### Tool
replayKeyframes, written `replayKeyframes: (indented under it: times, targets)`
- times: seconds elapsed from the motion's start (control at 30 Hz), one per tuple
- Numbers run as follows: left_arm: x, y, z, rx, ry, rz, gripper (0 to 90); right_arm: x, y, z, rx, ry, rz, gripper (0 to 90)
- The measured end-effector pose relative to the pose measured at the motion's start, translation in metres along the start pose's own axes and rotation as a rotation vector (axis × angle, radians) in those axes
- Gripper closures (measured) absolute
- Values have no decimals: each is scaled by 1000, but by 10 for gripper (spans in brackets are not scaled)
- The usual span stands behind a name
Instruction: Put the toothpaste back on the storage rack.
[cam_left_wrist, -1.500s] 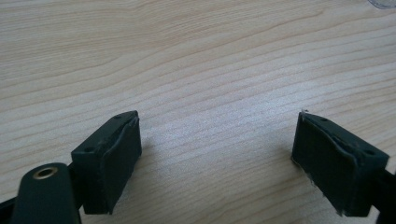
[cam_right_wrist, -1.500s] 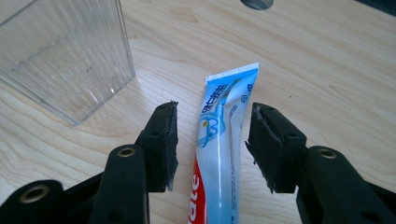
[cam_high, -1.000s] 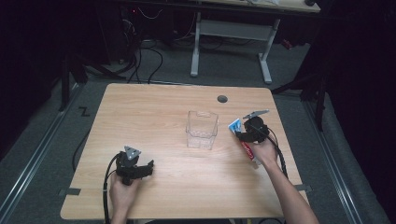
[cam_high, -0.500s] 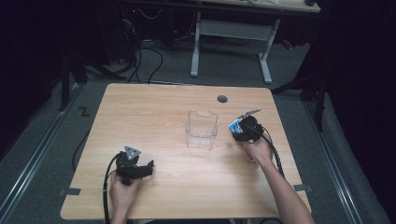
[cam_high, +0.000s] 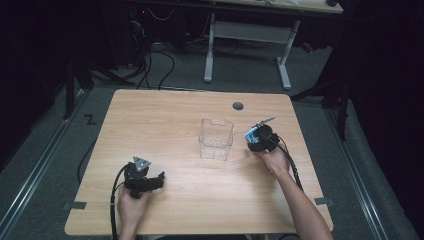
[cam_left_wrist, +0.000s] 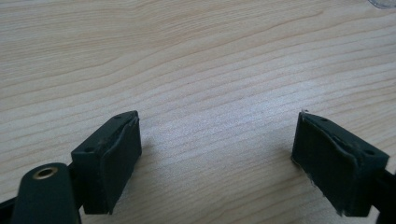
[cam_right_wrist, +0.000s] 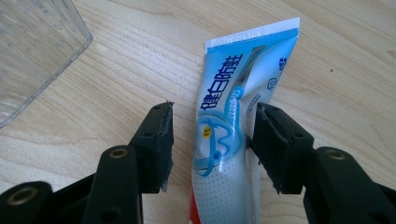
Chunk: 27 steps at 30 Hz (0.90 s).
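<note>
Right tool straddling tube, left pad apart; print legible in right gripper view. Left tool apart over bare counter.

I see the toothpaste tube lying on the surface, just right of the clear container, between my right tool's jaws.

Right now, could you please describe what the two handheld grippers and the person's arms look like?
Both are black. The left gripper carries a grey three-cornered plate on top and trails a black cable. Its fingers are blocky, with flat dark pads and a brass-ringed hole. The right gripper has the same fingers and a black cable. Both forearms are bare, no sleeves.
</note>
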<state>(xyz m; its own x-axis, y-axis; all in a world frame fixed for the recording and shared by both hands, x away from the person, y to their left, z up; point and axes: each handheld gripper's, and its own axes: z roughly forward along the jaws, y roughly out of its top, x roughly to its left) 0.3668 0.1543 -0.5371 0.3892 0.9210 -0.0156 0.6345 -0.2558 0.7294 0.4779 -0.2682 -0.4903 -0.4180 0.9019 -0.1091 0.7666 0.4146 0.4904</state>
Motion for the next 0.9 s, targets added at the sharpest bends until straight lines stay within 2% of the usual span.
replayKeyframes:
  times: [0.4,0.57,0.9]
  targets:
    - [0,0,0,0,0,0,160,-6,-3,7,33,-14,20,510]
    - [0,0,0,0,0,0,160,-10,-5,12,37,13,59,513]
    - [0,0,0,0,0,0,160,-9,-2,12,61,8,43,539]
